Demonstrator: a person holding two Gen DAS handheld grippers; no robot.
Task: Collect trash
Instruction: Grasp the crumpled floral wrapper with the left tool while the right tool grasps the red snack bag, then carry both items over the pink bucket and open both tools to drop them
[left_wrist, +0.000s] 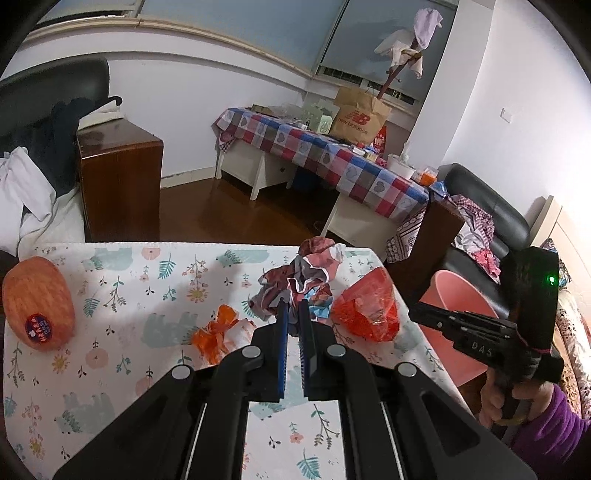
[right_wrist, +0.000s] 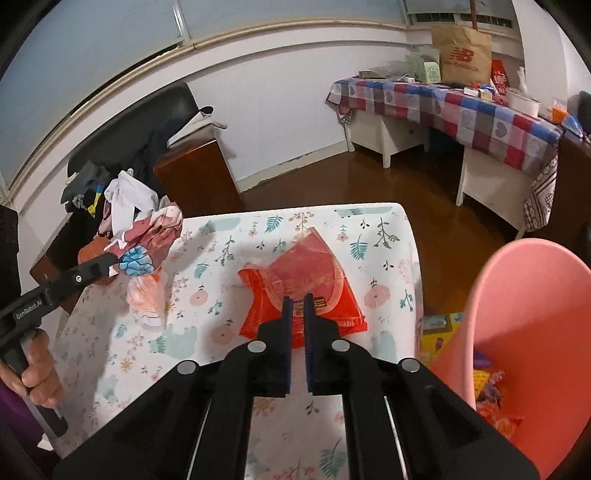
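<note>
Fingertips of the left gripper (left_wrist: 292, 308) pinch a crumpled printed wrapper (left_wrist: 295, 284), lifted just off the floral tablecloth (left_wrist: 122, 288). The right gripper (right_wrist: 298, 302) has its jaws narrowly apart, nothing visibly between the pads, over a red plastic bag (right_wrist: 306, 280) lying flat. A pink bin (right_wrist: 535, 314) stands right of the table, trash inside.

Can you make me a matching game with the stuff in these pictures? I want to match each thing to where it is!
Things:
1. crumpled wrapper
2. red plastic bag
3. pink bin
4. brown paper bag

Places:
A. beside the table, on the floor
B. on the far checked table
C. pinched in the left gripper
D. flat on the flowery table, at the right gripper

Pairs: 1-C, 2-D, 3-A, 4-B
</note>
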